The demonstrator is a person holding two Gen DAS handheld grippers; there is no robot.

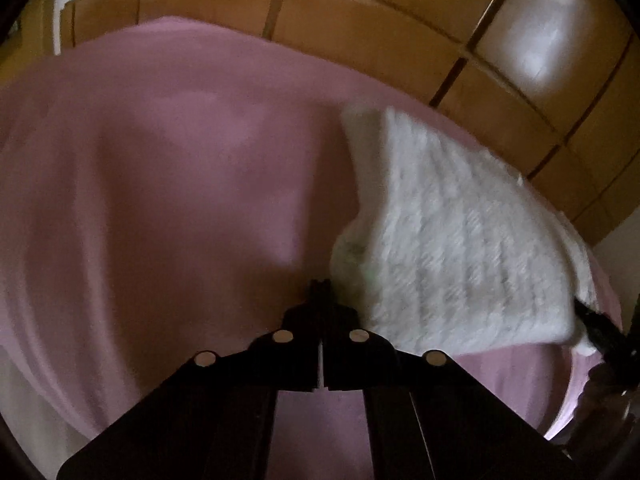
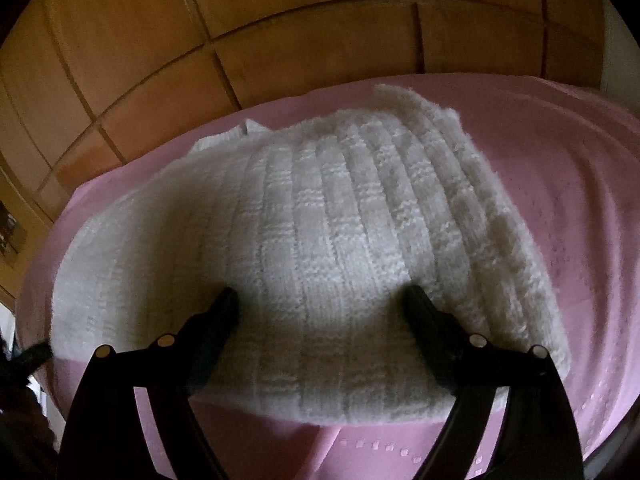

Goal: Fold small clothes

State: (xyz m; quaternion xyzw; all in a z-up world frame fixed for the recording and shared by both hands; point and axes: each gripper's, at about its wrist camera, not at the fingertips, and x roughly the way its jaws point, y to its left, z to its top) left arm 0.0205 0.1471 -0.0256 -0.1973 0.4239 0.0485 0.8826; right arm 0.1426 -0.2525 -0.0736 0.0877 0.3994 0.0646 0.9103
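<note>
One white ribbed knit garment (image 2: 320,248), folded into a thick rectangular pad, lies on a pink cloth-covered surface (image 2: 560,208) in front of brown wooden panels (image 2: 280,28). In the right wrist view its knitted ribs run away from the fingers toward the panels, fanning slightly, and its near edge lies crosswise just below the fingertips. Its layered edge shows along the right side, beyond the right-hand finger (image 2: 424,316). Which end is the neck or hem cannot be told.

The right gripper (image 2: 322,300) has its fingers spread wide, both tips resting on or just above the top of the garment near its near edge, with knit between them but nothing pinched.

The left gripper (image 1: 320,286) has its fingers pressed fully together, tips touching. They sit at the garment's (image 1: 452,240) left near corner, right beside the knit; whether any fabric is caught between them cannot be told in the blur. From here the garment stretches up and to the right of the fingers, its long axis angled toward the panels (image 1: 360,32).
</note>
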